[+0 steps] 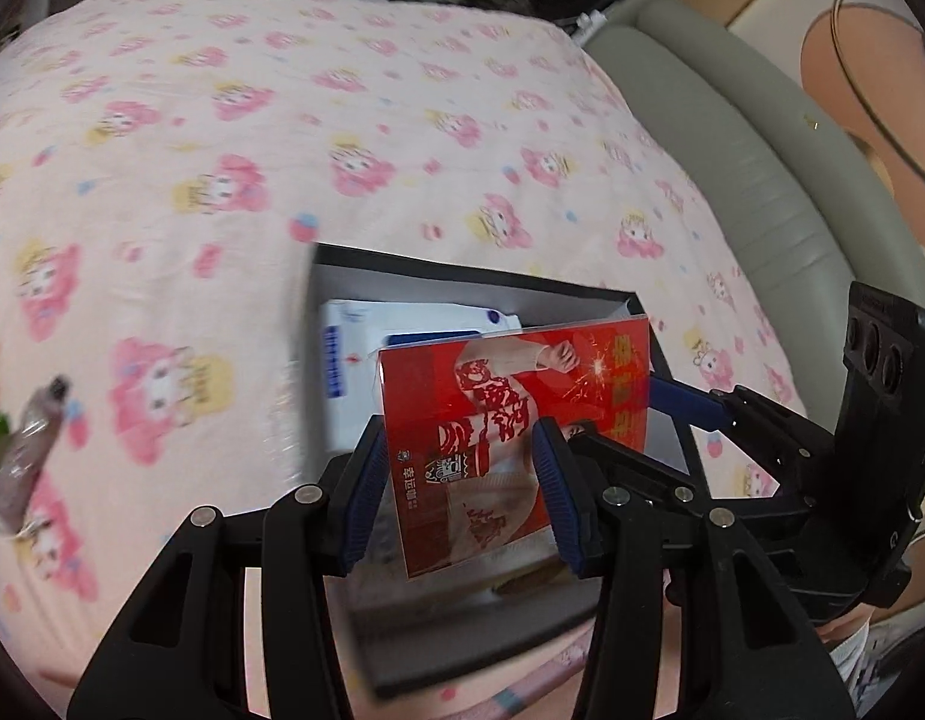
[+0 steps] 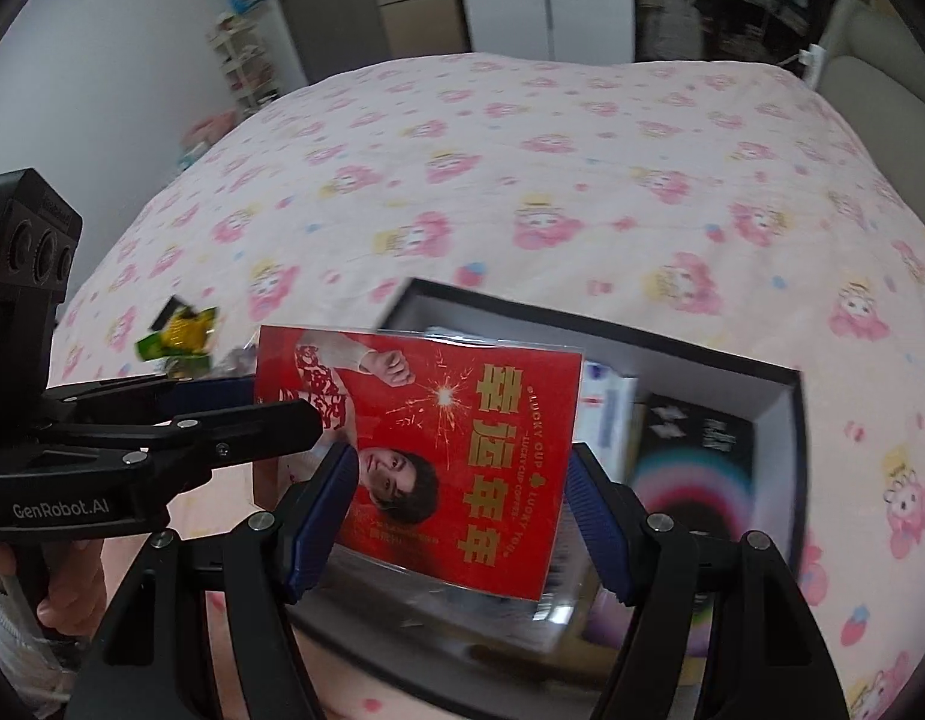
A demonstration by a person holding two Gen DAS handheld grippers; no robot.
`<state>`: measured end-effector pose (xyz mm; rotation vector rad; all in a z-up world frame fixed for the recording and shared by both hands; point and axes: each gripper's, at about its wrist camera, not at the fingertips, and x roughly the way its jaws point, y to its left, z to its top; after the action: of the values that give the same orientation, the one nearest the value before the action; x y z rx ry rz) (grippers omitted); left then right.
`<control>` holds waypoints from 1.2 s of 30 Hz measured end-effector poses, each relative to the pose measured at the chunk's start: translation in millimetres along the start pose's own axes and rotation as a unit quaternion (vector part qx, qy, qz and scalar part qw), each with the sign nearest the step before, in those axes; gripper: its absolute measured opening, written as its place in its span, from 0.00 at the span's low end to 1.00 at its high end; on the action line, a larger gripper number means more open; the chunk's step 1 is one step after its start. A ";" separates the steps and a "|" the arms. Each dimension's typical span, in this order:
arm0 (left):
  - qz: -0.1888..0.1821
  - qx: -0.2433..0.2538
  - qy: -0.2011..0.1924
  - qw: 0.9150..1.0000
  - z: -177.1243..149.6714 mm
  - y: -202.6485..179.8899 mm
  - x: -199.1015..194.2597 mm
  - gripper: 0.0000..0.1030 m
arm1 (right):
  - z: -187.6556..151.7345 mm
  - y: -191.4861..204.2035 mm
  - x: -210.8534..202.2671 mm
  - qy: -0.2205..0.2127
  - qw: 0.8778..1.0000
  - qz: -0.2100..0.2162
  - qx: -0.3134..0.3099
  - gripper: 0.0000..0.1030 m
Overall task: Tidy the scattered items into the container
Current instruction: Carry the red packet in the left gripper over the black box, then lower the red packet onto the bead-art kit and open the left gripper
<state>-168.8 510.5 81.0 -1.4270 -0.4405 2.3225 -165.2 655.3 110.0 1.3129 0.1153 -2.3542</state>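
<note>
A red printed card (image 1: pixel 510 444) in a clear sleeve hangs over the black open box (image 1: pixel 474 276) on the pink bed cover. In the left wrist view my left gripper (image 1: pixel 462 480) has its blue pads on both sides of the card's lower part. My right gripper (image 1: pixel 690 405) comes in from the right and touches the card's right edge. In the right wrist view the card (image 2: pixel 438 456) sits between my right gripper's pads (image 2: pixel 462 510), and my left gripper (image 2: pixel 270 414) holds its left edge. The box (image 2: pixel 780 396) holds a white pack (image 1: pixel 366 348) and a dark rainbow-printed box (image 2: pixel 690 456).
A green and yellow wrapper (image 2: pixel 177 333) lies on the bed left of the box. A silvery tube-like item (image 1: pixel 30 450) lies at the left. A grey padded headboard (image 1: pixel 750 168) runs along the right. Shelves and a fridge stand beyond the bed.
</note>
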 end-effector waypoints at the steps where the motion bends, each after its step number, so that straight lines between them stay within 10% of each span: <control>1: 0.002 0.004 0.008 1.000 0.8 -3.0 9.1 0.46 | -2.3 -10.8 4.9 0.001 1.000 -0.001 0.010 0.67; 8: 0.024 0.022 0.062 0.998 -2.0 -13.7 49.7 0.46 | -23.9 -53.4 58.9 0.083 0.994 0.010 0.066 0.66; 36: 0.090 0.041 0.066 0.993 -17.0 -15.9 37.3 0.43 | -51.8 -49.7 53.3 0.099 0.993 -0.030 0.060 0.66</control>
<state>-166.5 543.2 51.8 -1.6260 -0.1832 2.3348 -169.0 696.7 30.9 1.6212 0.0746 -2.3058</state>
